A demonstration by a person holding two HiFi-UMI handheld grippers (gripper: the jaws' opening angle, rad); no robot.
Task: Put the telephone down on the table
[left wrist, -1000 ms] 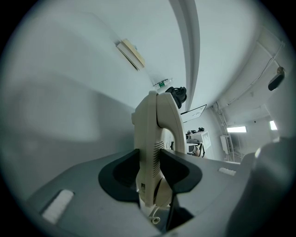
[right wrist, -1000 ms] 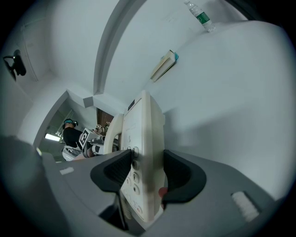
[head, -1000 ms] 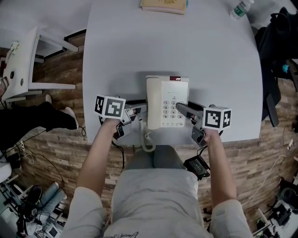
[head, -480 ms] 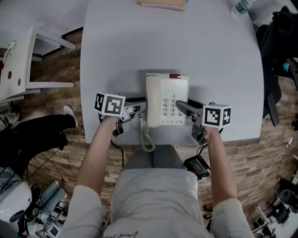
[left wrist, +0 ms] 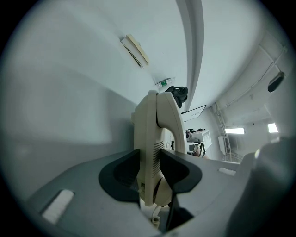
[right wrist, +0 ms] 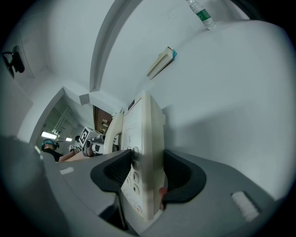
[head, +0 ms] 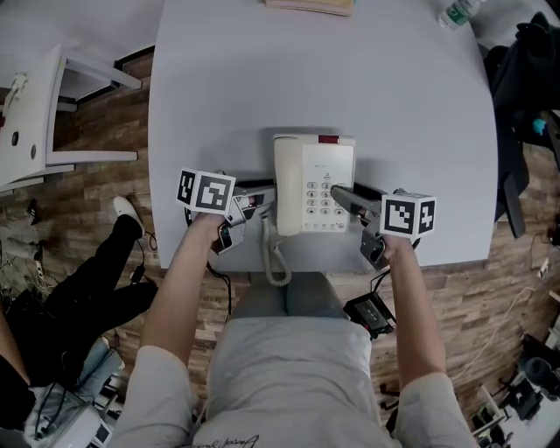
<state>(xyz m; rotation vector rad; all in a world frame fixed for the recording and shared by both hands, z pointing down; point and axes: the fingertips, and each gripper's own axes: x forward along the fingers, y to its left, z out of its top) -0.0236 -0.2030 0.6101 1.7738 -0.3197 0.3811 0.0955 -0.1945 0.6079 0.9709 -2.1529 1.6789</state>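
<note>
A cream telephone (head: 313,185) with its handset on the left and a keypad lies level over the near part of the grey table (head: 219,96). My left gripper (head: 262,200) is shut on its left edge, pads pressing both faces of the telephone (left wrist: 155,139). My right gripper (head: 342,195) is shut on the right edge by the keypad; in the right gripper view the telephone (right wrist: 145,152) fills the gap between the jaws. The coiled cord (head: 276,261) hangs past the table's front edge. Whether the base touches the table I cannot tell.
A book (head: 311,5) lies at the table's far edge and a water bottle (head: 456,12) at the far right corner. A white chair (head: 35,105) stands left, dark bags (head: 525,96) right. Another person's legs (head: 96,289) are on the wooden floor at lower left.
The telephone and both grippers have shifted slightly farther onto the table. The person's legs on the left have moved down and toward me.
</note>
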